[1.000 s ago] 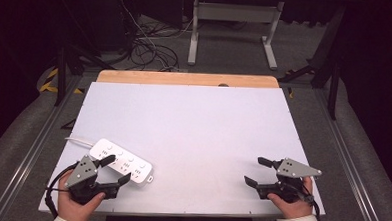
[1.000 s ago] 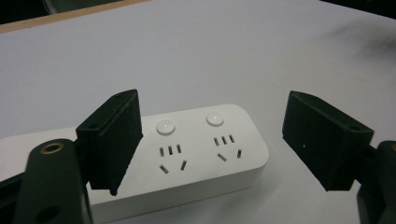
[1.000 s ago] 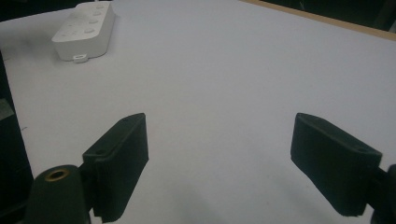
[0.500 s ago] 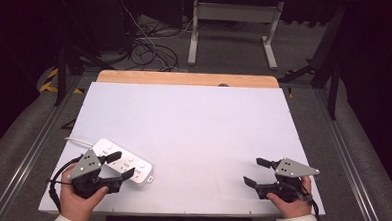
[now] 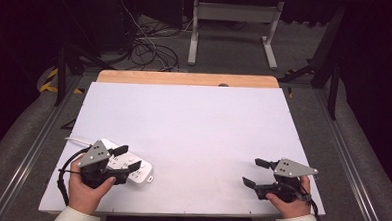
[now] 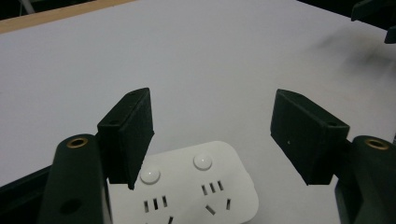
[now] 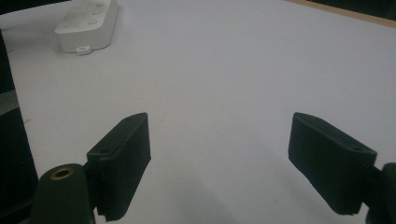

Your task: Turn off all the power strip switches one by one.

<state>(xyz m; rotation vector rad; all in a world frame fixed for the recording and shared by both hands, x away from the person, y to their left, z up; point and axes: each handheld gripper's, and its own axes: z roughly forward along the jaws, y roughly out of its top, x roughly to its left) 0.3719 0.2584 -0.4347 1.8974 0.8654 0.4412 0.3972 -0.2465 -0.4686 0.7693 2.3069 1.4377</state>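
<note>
The left gripper has been advanced, jaws wide, over the power strip; closing is judged next.

white power strip; black grippers; white table, wooden edge

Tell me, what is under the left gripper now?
A white power strip on the table lies beneath the open left gripper. Its rear part is covered by the gripper and hand.

The left tongs have edged forward over the power strip (jaws spread wide).
</note>
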